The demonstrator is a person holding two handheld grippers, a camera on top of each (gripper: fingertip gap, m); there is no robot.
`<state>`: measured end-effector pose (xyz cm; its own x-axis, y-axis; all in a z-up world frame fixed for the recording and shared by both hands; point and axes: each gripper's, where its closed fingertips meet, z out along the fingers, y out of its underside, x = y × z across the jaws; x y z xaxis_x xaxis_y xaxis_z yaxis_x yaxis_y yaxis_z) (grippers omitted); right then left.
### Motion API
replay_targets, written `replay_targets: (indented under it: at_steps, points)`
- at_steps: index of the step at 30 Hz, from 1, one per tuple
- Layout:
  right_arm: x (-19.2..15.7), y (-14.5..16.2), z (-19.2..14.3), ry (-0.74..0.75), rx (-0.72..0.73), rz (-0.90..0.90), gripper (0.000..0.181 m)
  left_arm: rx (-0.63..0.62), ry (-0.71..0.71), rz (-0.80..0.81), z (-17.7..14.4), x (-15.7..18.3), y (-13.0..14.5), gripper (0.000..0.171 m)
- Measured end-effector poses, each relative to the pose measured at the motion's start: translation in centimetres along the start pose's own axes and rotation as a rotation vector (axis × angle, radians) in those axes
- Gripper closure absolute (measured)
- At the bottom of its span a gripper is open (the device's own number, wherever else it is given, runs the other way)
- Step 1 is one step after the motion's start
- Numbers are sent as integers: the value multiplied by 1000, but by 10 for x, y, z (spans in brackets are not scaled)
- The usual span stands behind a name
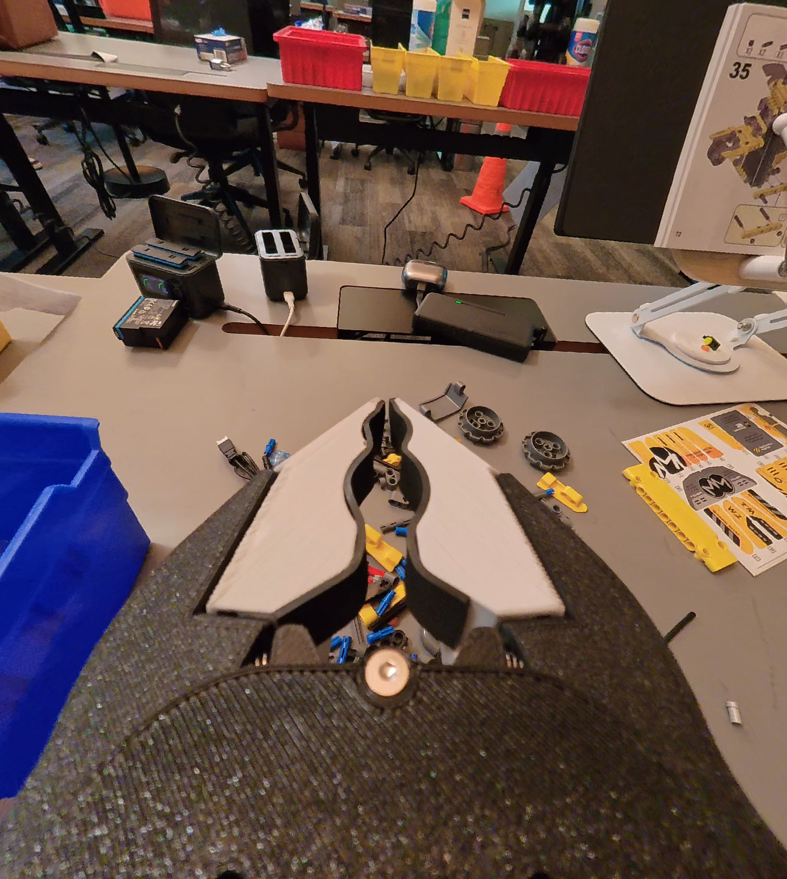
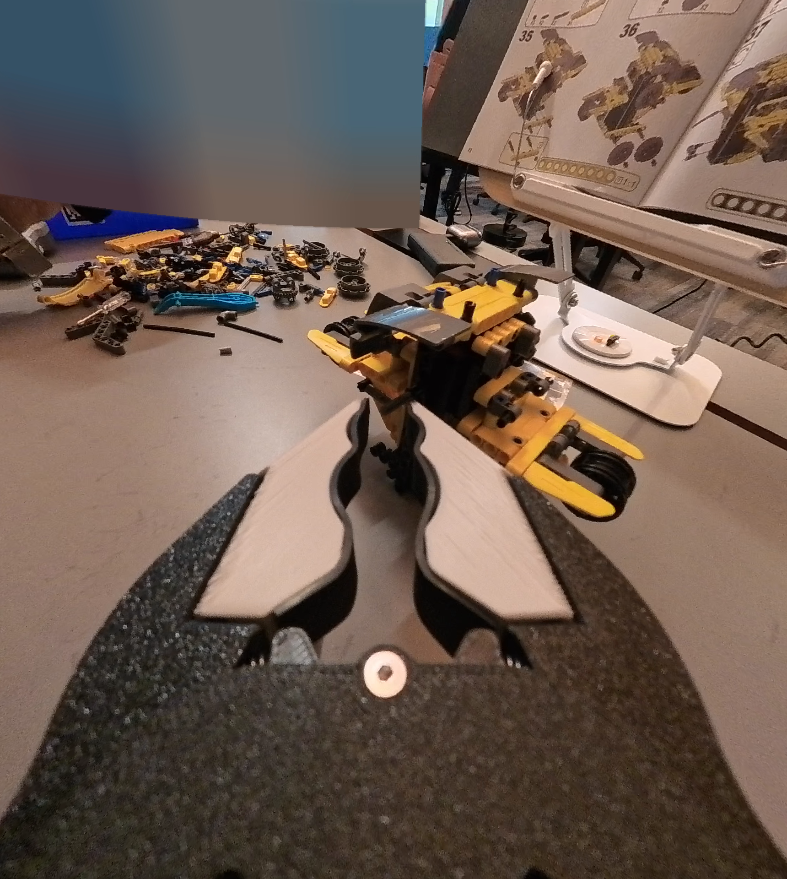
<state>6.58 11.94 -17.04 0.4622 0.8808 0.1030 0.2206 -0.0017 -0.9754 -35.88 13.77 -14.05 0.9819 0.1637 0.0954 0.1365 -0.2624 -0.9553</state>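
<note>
At frame centre, the right tool (image 2: 388, 409) pinched the half-built toy vehicle (image 2: 467, 361) steady; the left tool (image 1: 387, 404), nearly closed and seemingly empty, hovered over loose pieces (image 1: 384, 561).

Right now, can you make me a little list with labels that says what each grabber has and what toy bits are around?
left gripper: fingertips nearly shut over the pile of small building pieces; whether it pinches one is unclear
right gripper: shut on the yellow and black model vehicle
near left gripper: two dark gear wheels, sticker sheet, blue bin
near right gripper: open instruction booklet on a white stand
surface: grey table
</note>
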Motion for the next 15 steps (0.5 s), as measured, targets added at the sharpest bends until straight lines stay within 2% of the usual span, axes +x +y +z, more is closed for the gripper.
replay_targets:
  at_steps: [15]
  points:
    - [-2, -1, 1, -9, 4, 2, 167, -31, -13, -15, 2, -5, 5, 171]
